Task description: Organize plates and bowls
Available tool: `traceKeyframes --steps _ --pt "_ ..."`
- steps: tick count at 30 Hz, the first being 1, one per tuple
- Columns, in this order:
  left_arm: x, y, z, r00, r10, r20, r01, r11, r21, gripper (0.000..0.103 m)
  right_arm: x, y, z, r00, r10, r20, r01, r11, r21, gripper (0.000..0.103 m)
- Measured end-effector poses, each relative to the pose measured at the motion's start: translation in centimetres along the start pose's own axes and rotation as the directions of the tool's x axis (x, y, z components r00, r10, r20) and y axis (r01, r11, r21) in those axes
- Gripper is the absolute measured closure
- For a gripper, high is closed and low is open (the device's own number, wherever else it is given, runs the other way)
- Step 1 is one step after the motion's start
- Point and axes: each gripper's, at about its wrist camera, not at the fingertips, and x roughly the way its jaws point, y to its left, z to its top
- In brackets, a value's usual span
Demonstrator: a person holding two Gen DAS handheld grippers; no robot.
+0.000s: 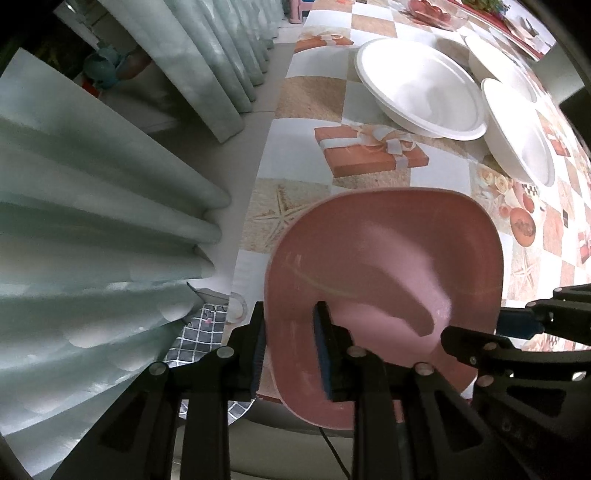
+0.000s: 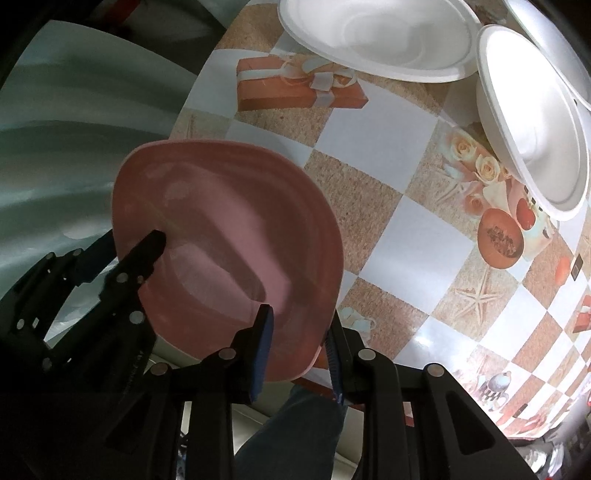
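A pink plate (image 1: 388,266) is held above the table's near edge by both grippers. My left gripper (image 1: 291,343) is shut on its near-left rim, one finger under and one inside. My right gripper (image 2: 299,343) is shut on the plate's near-right rim (image 2: 236,236). The right gripper also shows in the left wrist view (image 1: 491,328) at the plate's right side, and the left gripper shows in the right wrist view (image 2: 125,254). Three white bowls lie farther back: one wide (image 1: 417,88), one tilted (image 1: 517,129), one behind (image 1: 498,62). They also show in the right wrist view (image 2: 376,33), (image 2: 532,122).
The table has a checkered cloth with gift-box and starfish prints (image 1: 369,155). Pale green curtains (image 1: 92,221) hang to the left of the table. A glass dish with red food (image 1: 436,13) stands at the far end. A person's leg (image 2: 288,435) shows below the table edge.
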Motion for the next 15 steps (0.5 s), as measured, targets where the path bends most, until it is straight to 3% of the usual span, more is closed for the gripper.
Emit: traceKeyframes --steps 3,5,7,9,11,15 --pt "-0.1 -0.2 -0.1 1.0 0.019 0.006 -0.019 1.0 -0.019 0.038 -0.3 -0.3 0.0 1.0 -0.003 0.004 0.003 1.0 -0.002 0.073" --pt "-0.2 -0.1 0.0 1.0 0.012 0.015 -0.012 1.0 -0.029 0.029 -0.5 -0.8 -0.1 1.0 0.001 0.007 -0.001 1.0 0.003 0.069" --pt "-0.3 0.2 -0.1 1.0 0.009 0.02 -0.008 0.999 -0.049 0.025 -0.8 -1.6 -0.1 1.0 -0.011 0.005 0.011 1.0 0.017 0.045" --pt "-0.3 0.5 -0.1 1.0 -0.012 0.017 0.013 0.998 -0.067 0.019 -1.5 -2.7 -0.3 0.999 -0.02 0.032 0.019 0.999 0.03 0.011" --pt "-0.3 0.8 0.0 0.999 -0.037 0.01 0.037 0.995 -0.089 0.018 -2.4 -4.0 -0.7 0.999 -0.006 0.051 0.003 0.999 0.044 0.001" --pt "-0.5 0.5 0.4 0.998 -0.067 -0.014 0.065 0.99 -0.125 0.016 -3.4 -6.9 -1.4 1.0 -0.004 0.029 0.001 0.995 0.101 0.001"
